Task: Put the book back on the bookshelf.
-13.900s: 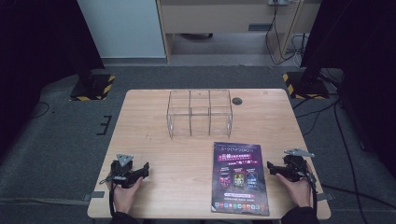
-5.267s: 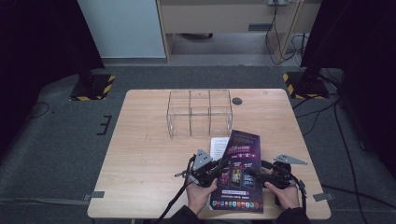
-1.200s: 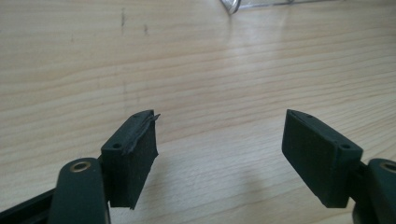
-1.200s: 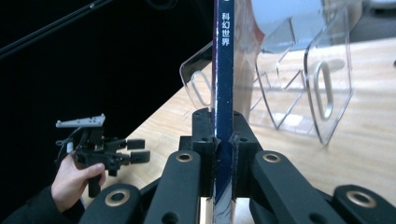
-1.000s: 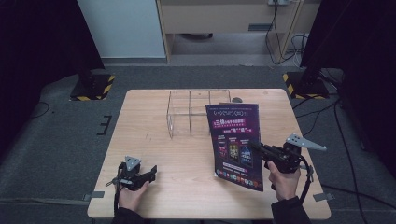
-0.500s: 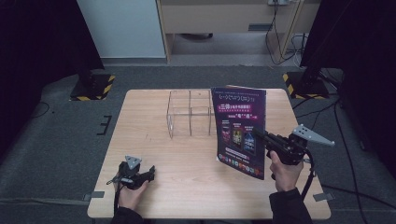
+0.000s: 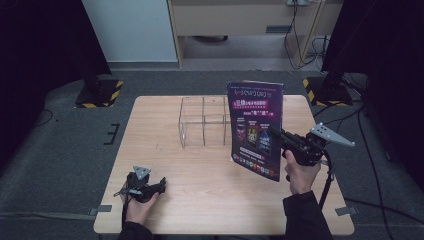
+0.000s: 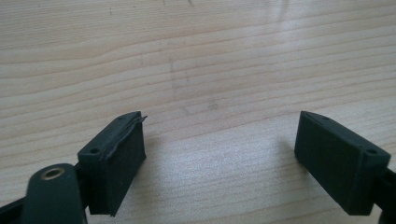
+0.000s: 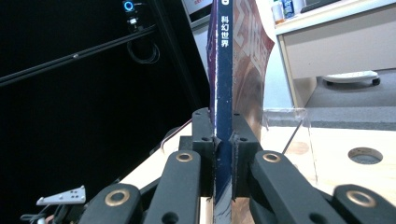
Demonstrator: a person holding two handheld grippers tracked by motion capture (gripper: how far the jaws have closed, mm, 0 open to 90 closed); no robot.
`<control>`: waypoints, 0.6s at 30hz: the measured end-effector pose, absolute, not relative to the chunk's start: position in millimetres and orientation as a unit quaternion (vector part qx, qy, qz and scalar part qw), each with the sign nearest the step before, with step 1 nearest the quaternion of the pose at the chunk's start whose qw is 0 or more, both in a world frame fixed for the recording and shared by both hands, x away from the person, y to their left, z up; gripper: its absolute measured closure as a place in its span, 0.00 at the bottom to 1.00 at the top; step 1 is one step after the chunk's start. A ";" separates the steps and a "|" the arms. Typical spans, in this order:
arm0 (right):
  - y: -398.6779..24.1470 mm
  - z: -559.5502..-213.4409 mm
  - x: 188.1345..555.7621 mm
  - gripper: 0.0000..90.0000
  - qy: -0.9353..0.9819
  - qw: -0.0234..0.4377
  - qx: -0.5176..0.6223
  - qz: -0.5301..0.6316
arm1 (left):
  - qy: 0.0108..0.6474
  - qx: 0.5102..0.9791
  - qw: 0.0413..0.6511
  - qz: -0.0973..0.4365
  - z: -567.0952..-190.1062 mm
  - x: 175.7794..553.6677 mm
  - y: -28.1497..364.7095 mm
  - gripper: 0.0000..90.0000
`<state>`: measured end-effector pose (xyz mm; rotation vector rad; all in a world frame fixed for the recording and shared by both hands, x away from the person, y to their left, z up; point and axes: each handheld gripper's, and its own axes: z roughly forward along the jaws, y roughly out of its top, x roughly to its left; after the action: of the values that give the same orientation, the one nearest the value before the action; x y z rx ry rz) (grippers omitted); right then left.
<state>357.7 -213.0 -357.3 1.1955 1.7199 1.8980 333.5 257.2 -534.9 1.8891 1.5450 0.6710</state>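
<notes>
- Right gripper (image 7: pixel 278 135) fingers are clenching the magazine (image 7: pixel 256 127) by its spine; it's looking floppy, probably snagging the clear organizer (image 7: pixel 202 121).
- Left gripper (image 7: pixel 159 184) fingers have just been opening, resting empty on the surface (image 7: pixel 210 195).

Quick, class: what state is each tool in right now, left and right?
Left tool: open, nothing between its jaws, which have just been opening; it rests low on the table.
Right tool: shut on the magazine, held upright by its spine.
</notes>
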 end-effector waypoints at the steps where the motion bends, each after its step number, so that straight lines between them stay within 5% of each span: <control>1: -212.7 -355.5 360.5 0.94 0.598 0.159 0.420 0.664 | 0.583 0.712 0.300 0.253 -534.9 333.6 257.2 0.16; 18: -207.0 -348.8 380.3 0.94 0.578 0.183 0.425 0.672 | 0.581 0.715 0.301 0.248 -535.1 334.7 257.2 0.13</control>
<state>380.3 -207.0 -348.8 1.2001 1.6319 1.8946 334.7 257.2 -535.1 1.8968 1.5404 0.6578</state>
